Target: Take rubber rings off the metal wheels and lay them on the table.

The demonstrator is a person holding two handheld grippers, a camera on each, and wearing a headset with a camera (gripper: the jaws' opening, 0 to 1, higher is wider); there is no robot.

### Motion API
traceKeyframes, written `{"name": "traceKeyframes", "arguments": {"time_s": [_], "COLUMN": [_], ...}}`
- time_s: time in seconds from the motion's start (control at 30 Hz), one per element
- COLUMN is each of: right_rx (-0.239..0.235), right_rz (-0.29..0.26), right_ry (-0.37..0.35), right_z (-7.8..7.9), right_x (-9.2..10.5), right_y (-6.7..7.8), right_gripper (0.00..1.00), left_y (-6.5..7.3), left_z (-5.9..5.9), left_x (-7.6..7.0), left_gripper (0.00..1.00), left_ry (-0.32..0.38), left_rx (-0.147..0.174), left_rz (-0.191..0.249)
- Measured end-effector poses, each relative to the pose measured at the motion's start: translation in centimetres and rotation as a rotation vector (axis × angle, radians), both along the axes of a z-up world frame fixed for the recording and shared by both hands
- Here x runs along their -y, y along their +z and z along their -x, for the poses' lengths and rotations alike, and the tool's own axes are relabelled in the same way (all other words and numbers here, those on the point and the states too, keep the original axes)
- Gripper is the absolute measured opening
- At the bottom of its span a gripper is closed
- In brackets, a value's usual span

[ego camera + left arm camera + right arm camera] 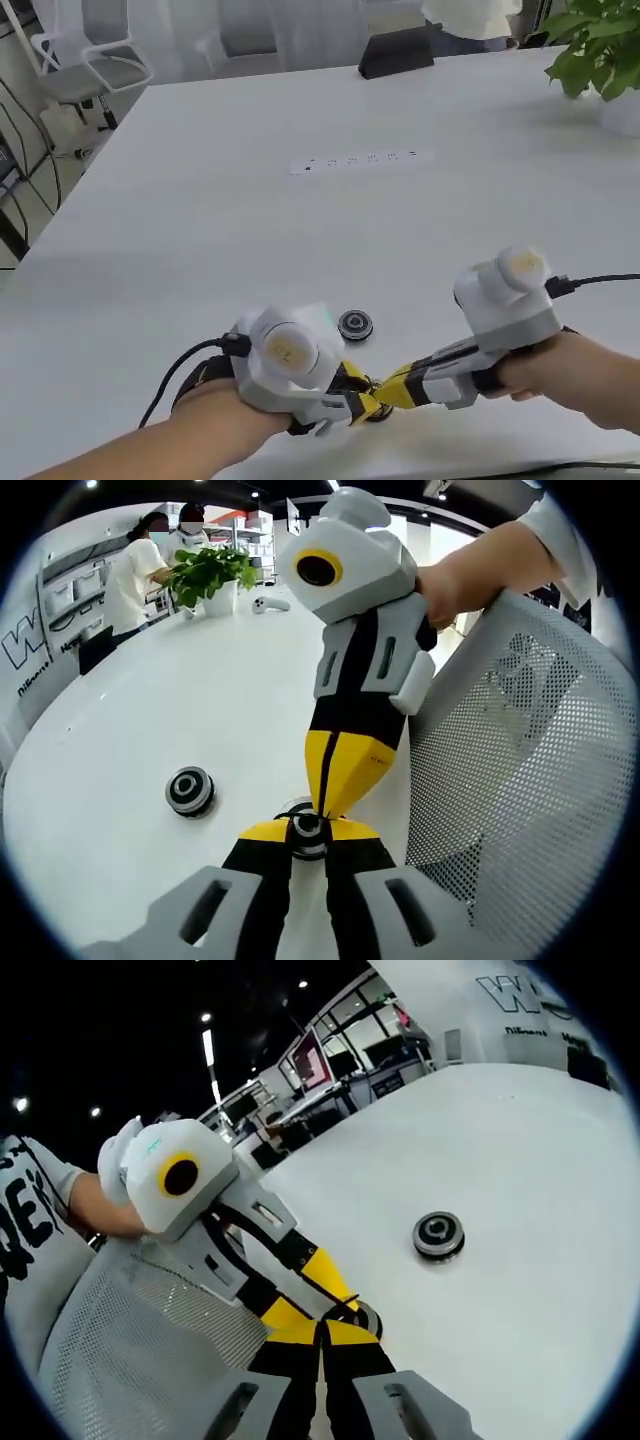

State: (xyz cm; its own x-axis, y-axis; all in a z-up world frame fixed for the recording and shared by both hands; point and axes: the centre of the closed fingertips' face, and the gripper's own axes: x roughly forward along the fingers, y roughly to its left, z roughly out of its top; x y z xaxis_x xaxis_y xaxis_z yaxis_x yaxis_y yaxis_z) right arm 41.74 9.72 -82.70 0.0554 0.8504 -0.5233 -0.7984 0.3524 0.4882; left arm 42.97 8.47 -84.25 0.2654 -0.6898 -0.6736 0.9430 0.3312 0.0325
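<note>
Clamped in the left gripper's (305, 825) fingers, one wheel (308, 836) sits at the near edge of the surface (300, 230). The right gripper's (320, 1328) fingers are pinched together against its rim. A second wheel (355, 324) lies free just beyond.

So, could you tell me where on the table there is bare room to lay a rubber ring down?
The table is bare between the loose wheel and the socket strip, and across its whole left side. Crowded: the near edge, where the left tool and right tool meet on the held wheel, cables trailing.
</note>
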Motion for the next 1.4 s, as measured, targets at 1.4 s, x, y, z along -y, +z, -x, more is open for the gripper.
{"name": "traceKeyframes", "arguments": {"time_s": [1.4], "right_rx": [0.033], "right_rz": [-0.047], "right_ry": [-0.064], "right_z": [-1.3], "right_x": [1.4], "right_y": [1.1], "right_gripper": [0.0], "left_y": [4.8], "left_z": [0.9], "left_x": [-1.3], "left_gripper": [0.25], "left_ry": [0.007], "left_rx": [-0.031], "left_rz": [0.151]}}
